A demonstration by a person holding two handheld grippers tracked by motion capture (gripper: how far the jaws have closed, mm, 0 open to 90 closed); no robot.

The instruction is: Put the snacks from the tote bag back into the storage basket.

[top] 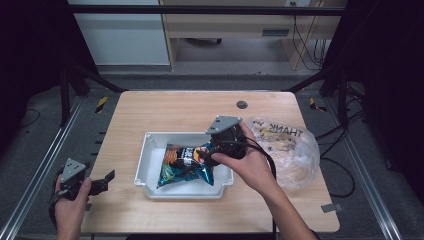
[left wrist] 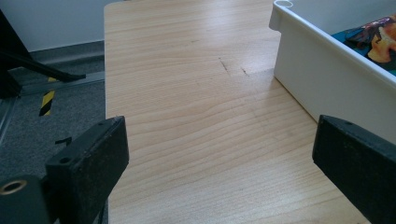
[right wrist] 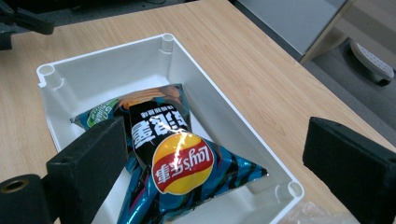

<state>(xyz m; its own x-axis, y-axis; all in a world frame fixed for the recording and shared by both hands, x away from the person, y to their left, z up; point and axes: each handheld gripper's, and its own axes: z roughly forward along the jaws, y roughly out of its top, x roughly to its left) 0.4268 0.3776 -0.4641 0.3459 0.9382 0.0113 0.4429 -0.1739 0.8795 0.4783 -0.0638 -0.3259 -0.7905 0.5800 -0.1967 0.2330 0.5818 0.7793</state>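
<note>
High view: a blue foil crisp bag (top: pixel 186 165) is already laid in the white plastic tray (top: pixel 145 165), both tongs spread empty, a clear plastic bag (top: pixel 292 150) left on the bench (top: pixel 170 110).

Chip bag (top: pixel 186 163) in white tray (top: pixel 145 165), right hand-held gripper (top: pixel 212 150) above.

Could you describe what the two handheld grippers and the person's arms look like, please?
Both the left gripper and the right gripper are black, each topped with a grey three-cornered plate. Each has two blocky black jaws with a matte, slightly rough face. A black cable trails from the right gripper along the forearm. A brass-coloured ring sits at the base of one jaw in each gripper view. No sleeves show on the forearms.
</note>
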